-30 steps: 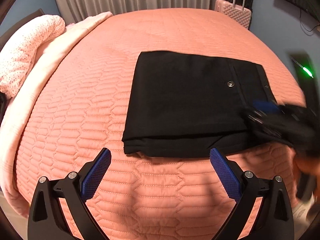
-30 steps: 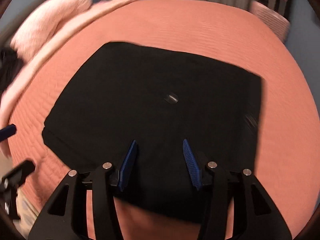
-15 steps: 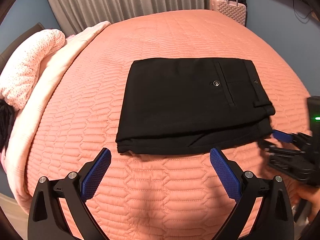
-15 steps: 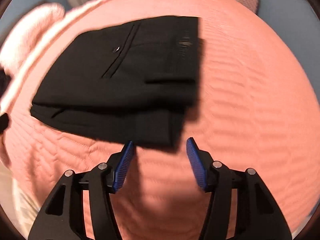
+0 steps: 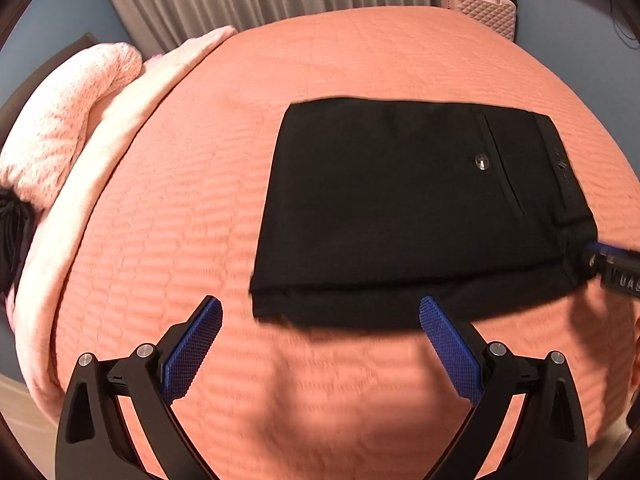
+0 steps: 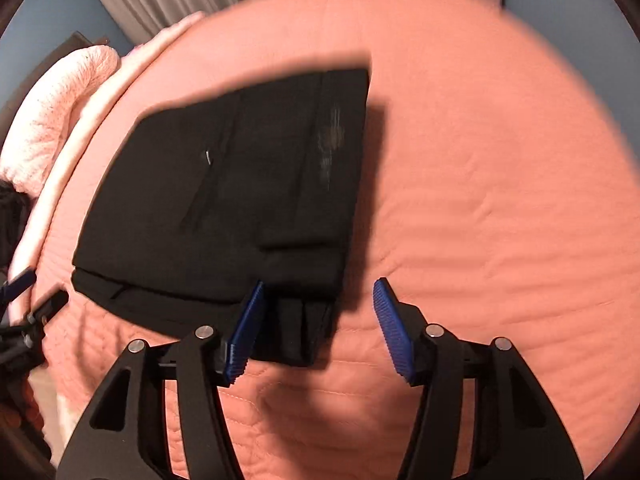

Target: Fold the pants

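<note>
Bedspread (image 5: 320, 80): right gripper (image 6: 316, 330) re-approached pants (image 5: 412, 208).

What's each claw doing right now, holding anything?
Left claw: open, holding nothing, short of the pants.
Right claw: open, holding nothing, at the pants' corner.

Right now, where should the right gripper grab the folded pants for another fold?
Probably the near waistband corner of the pants, reached from the bed's near edge. That stacked edge already sits between the open right gripper fingers, so one pinch could catch every layer. The left gripper is open, short of the opposite corner.
</note>
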A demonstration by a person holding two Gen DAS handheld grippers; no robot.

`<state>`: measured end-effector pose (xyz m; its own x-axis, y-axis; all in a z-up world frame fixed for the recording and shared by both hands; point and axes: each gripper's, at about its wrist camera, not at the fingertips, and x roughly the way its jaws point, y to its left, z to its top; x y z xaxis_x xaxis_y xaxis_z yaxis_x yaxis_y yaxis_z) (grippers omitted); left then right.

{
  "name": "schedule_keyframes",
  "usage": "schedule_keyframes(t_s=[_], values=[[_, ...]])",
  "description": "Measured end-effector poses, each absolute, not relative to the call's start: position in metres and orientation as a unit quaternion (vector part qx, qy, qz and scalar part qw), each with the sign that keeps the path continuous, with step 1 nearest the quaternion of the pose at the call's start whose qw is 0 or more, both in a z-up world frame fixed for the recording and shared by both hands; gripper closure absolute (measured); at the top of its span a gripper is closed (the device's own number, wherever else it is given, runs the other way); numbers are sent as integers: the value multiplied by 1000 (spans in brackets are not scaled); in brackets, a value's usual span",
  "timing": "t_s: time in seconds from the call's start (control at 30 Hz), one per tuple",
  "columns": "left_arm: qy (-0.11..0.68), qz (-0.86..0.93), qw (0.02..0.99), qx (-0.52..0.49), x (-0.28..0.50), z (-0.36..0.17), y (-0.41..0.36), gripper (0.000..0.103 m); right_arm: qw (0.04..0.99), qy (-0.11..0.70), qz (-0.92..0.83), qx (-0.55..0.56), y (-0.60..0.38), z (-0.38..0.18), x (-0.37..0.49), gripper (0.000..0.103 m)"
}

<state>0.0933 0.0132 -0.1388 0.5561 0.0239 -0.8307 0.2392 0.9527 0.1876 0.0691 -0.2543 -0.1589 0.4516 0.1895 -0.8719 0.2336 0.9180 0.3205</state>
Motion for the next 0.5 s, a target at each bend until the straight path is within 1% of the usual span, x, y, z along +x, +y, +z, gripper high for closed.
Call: schedule_keyframes(t_s=[0.07, 0.1, 0.13, 0.17, 0.2, 0.23, 0.27, 0.3, 0.37, 0.4, 0.47, 0.5], values=[[463, -67, 872, 143, 111, -138, 18, 5, 821, 515, -5, 245, -268, -155, 69, 43], [462, -75, 874, 131, 124, -138, 24, 5, 817, 512, -3, 267, -277, -154, 66, 39], [465, -85, 875, 105, 139, -143, 33, 5, 810, 507, -2, 293, -286, -155, 65, 34], [481, -96, 868, 75, 155, -152, 44, 5, 803, 506, 7, 315, -292, -159, 67, 29], [506, -103, 855, 43, 170, -163, 54, 5, 800, 506, 12, 321, -292, -162, 69, 27], [522, -104, 847, 13, 181, -172, 64, 5, 799, 506, 19, 324, -296, -164, 73, 20], [535, -108, 837, -24, 192, -184, 77, 5, 800, 505, 27, 324, -297, -166, 76, 7], [546, -114, 828, -47, 198, -192, 84, 5, 798, 501, 43, 331, -297, -167, 80, 5], [555, -139, 813, -107, 206, -207, 98, 5, 805, 502, 38, 314, -295, -169, 81, 5], [546, -139, 818, -119, 206, -209, 101, 5, 811, 502, 38, 299, -291, -166, 75, 5], [537, -144, 825, -103, 206, -207, 92, 5, 823, 500, 37, 266, -282, -168, 85, 5], [537, -148, 827, -78, 207, -207, 83, 5, 824, 499, 33, 265, -282, -169, 85, 5]])
